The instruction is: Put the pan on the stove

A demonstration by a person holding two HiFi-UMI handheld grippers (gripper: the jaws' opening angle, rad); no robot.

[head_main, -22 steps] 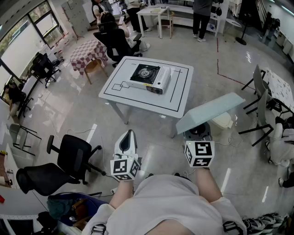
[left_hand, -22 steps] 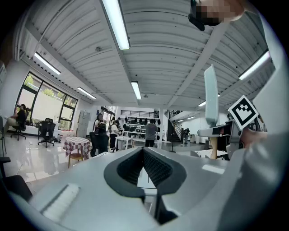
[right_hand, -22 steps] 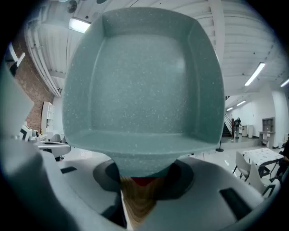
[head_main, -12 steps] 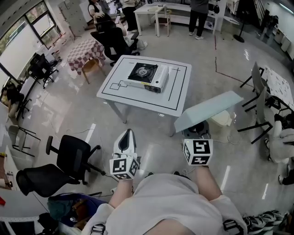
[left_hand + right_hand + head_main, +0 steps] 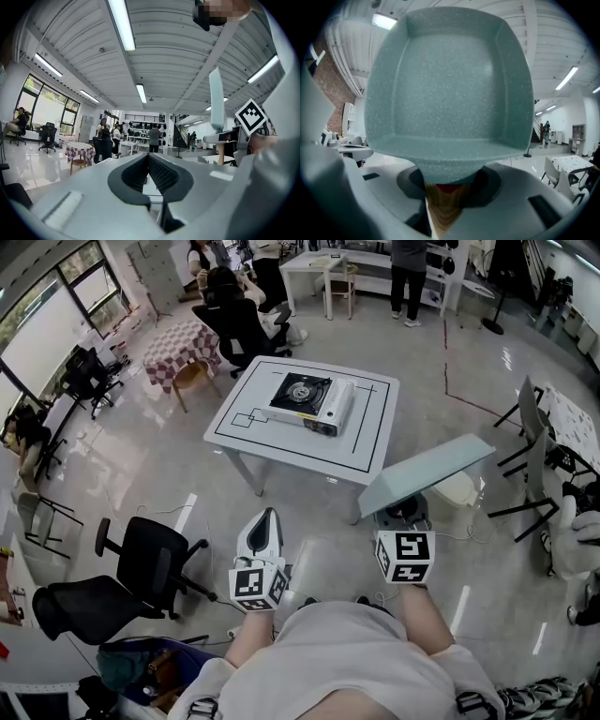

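Observation:
A square grey-green pan (image 5: 427, 471) hangs in the air in front of me, tilted on edge, held by its wooden handle (image 5: 443, 206) in my right gripper (image 5: 403, 517). In the right gripper view the pan (image 5: 447, 89) fills most of the picture. The portable gas stove (image 5: 312, 399) sits on a white table (image 5: 366, 451) ahead, well beyond both grippers. My left gripper (image 5: 263, 526) is held low at the left, jaws together with nothing between them (image 5: 149, 176).
A black office chair (image 5: 150, 559) stands to my left and another black chair (image 5: 70, 606) nearer. Folding chairs (image 5: 534, 442) stand at the right. People and desks are at the far end of the room. Shiny floor lies between me and the table.
The view has shifted slightly, so the table and stove sit a little further right in the picture. Both grippers and the pan keep the same pose.

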